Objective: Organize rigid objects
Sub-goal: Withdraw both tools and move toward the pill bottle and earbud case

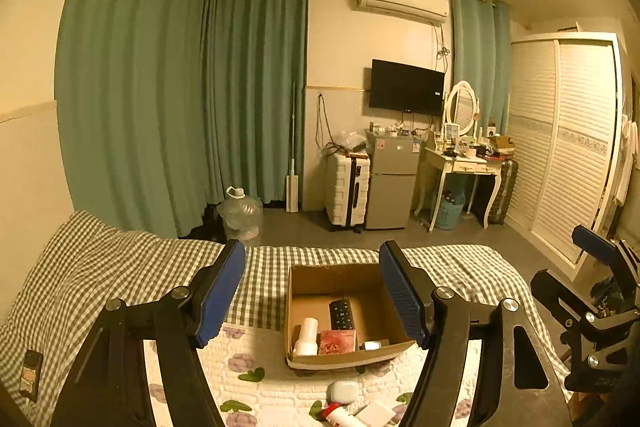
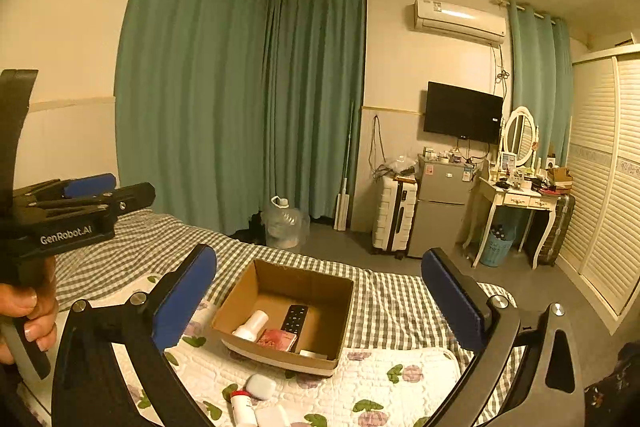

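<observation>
At the near edge of both views a small white tube with a red cap (image 2: 242,407) and a flat white packet (image 1: 376,414) are cut off by the frame, and a pale item in the box's near right corner is too dim to identify. The open brown cardboard box (image 1: 316,277) sits on the bed's white floral quilt (image 2: 404,371), ahead of and below both tools, holding a white bottle (image 1: 306,335), a black remote control (image 1: 341,313) and a pink patterned packet (image 1: 337,341). A rounded white case (image 1: 342,391) lies just near of the box. The left tool (image 1: 312,291) and right tool (image 2: 320,301) both stand wide open, holding and touching nothing.
</observation>
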Demonstrator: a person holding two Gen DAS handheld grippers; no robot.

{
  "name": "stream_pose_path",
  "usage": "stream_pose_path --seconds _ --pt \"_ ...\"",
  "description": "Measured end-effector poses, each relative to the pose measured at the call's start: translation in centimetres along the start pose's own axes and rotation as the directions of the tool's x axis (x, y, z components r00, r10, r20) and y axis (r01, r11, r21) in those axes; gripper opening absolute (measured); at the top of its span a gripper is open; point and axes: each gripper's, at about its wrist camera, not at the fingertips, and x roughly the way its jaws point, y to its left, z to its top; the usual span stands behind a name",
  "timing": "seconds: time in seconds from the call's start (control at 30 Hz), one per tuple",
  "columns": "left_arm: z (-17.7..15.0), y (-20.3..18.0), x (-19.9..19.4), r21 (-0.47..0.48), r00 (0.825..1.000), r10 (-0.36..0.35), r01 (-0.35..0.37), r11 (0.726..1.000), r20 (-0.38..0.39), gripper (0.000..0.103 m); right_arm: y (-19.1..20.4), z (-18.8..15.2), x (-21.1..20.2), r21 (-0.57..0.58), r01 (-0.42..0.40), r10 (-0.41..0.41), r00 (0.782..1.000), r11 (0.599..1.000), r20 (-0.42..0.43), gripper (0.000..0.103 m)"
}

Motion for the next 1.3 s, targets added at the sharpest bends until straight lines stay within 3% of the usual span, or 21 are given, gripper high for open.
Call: stream_pose_path --seconds 0.5,0.63,0.77,1.0,1.3 --pt "-6.1 -0.4 1.9 0.039 0.998 0.045 -0.043 0.998 -0.046 0.072 1.0 -5.4 0.8 -0.039 0.015 -0.017 0.997 0.999 -0.069 0.103" --pt "-7.9 -0.1 3.7 0.014 0.995 0.023 -0.022 1.0 -0.101 0.072 1.0 -7.3 1.8 -0.046 0.014 -0.018 0.996 0.999 -0.089 0.103" --pt "-10.3 0.5 6.2 -0.019 0.982 -0.005 0.001 1.0 -0.189 0.072 1.0 -9.7 3.6 -0.043 0.006 -0.012 0.99 0.999 -0.138 0.103" --pt "-14.5 1.6 10.4 -0.044 0.954 0.034 -0.049 0.998 -0.299 0.072 1.5 -14.1 7.1 -0.062 -0.008 -0.008 0.97 0.998 -0.241 0.103" --pt "-19.5 0.7 14.8 -0.048 0.898 0.008 -0.032 0.998 -0.439 0.072 1.8 -20.3 11.7 -0.053 -0.039 0.016 0.925 0.998 -0.379 0.103"
